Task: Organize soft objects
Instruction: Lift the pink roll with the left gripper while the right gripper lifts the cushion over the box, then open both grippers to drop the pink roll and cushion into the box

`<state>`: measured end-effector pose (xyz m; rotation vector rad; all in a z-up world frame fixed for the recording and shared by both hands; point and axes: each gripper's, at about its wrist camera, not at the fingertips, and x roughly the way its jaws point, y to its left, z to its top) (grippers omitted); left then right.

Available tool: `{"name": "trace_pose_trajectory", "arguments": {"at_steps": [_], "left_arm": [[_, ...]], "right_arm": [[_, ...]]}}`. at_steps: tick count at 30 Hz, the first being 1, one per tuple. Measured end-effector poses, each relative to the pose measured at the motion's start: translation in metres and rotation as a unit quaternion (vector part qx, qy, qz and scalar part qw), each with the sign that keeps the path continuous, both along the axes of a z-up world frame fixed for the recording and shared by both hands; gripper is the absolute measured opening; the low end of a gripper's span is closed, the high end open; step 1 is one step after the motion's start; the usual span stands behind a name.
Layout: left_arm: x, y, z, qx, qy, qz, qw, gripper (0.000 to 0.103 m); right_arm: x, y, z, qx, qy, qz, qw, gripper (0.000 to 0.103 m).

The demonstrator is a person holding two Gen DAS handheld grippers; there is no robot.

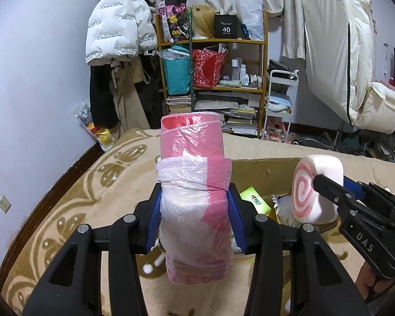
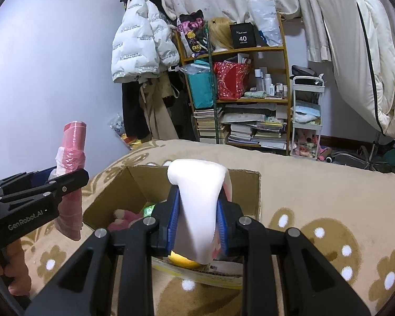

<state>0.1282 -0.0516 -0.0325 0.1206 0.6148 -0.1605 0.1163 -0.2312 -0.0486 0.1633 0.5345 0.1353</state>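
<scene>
My left gripper (image 1: 194, 210) is shut on a pink and white roll wrapped in clear plastic (image 1: 193, 173), held upright above the beige blanket. It also shows in the right wrist view (image 2: 72, 173) at the left. My right gripper (image 2: 197, 223) is shut on a white squishy cushion with a pink swirl face (image 2: 197, 210), held over an open cardboard box (image 2: 245, 184). In the left wrist view the cushion (image 1: 313, 189) shows its swirl at the right, above the box (image 1: 266, 171).
The box holds a pink plush (image 2: 123, 218), a green packet (image 1: 254, 201) and a white plush (image 1: 281, 205). The beige flower-patterned blanket (image 2: 329, 197) covers the bed. A cluttered wooden shelf (image 1: 213, 79) and a white cart (image 1: 280, 105) stand behind.
</scene>
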Motion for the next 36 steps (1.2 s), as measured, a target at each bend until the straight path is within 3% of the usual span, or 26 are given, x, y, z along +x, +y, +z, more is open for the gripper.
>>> {"name": "trace_pose_trajectory", "arguments": {"at_steps": [20,31,36], "left_arm": [[0.016,-0.010,-0.035,0.018,0.061,-0.010,0.9979,0.045],[0.025,0.000,-0.044,0.001,0.089,0.001,0.9961,0.047],[0.024,-0.001,-0.043,0.007,0.084,0.006,0.9964,0.055]], "right_arm": [[0.014,-0.007,-0.027,0.008,0.032,0.001,0.999,0.033],[0.013,-0.007,-0.032,0.011,0.034,0.003,0.999,0.038],[0.013,-0.007,-0.032,0.013,0.035,0.003,0.999,0.039]]}}
